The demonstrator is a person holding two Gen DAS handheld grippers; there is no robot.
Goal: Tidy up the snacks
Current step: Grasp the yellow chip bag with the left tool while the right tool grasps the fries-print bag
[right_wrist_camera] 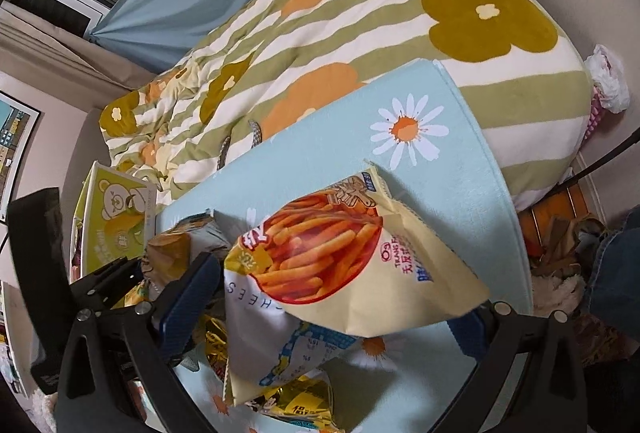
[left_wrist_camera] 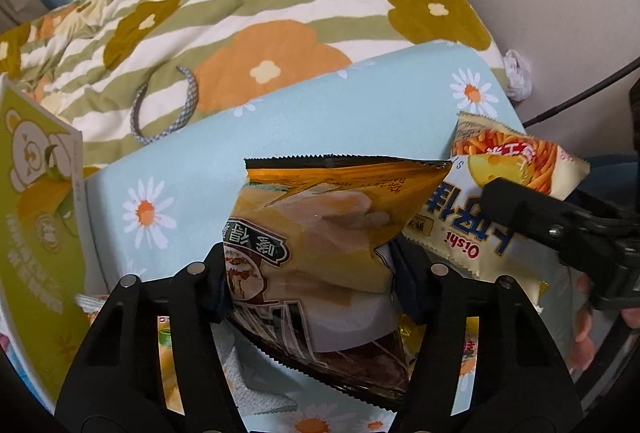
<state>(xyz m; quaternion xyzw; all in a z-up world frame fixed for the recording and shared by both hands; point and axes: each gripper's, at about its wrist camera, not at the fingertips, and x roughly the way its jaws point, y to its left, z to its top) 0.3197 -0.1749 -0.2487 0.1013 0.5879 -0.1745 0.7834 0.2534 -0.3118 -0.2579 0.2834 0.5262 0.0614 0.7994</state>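
An orange-brown snack bag [left_wrist_camera: 320, 217] stands on end between the fingers of my left gripper [left_wrist_camera: 312, 285]. Both pads press into its sides and the foil crumples at the right pad, so this gripper is shut on it. To its right lies a pale yellow cheese-stick bag [left_wrist_camera: 452, 241], with one finger [left_wrist_camera: 504, 197] of the right gripper across it. In the right wrist view that bag [right_wrist_camera: 360, 273] sits creased between the wide-spread fingers of my right gripper [right_wrist_camera: 328, 313]. Its left edge meets the left pad and its corner hides the right pad. Whether the pads squeeze it is unclear.
Everything rests on a pale blue daisy-print cloth [left_wrist_camera: 180, 161] beside a striped flower quilt [left_wrist_camera: 240, 13]. A green box with a bear [left_wrist_camera: 36, 193] stands at the left edge. More foil snack packets [right_wrist_camera: 296, 405] lie under the bags. A black cable [left_wrist_camera: 580, 93] runs at the right.
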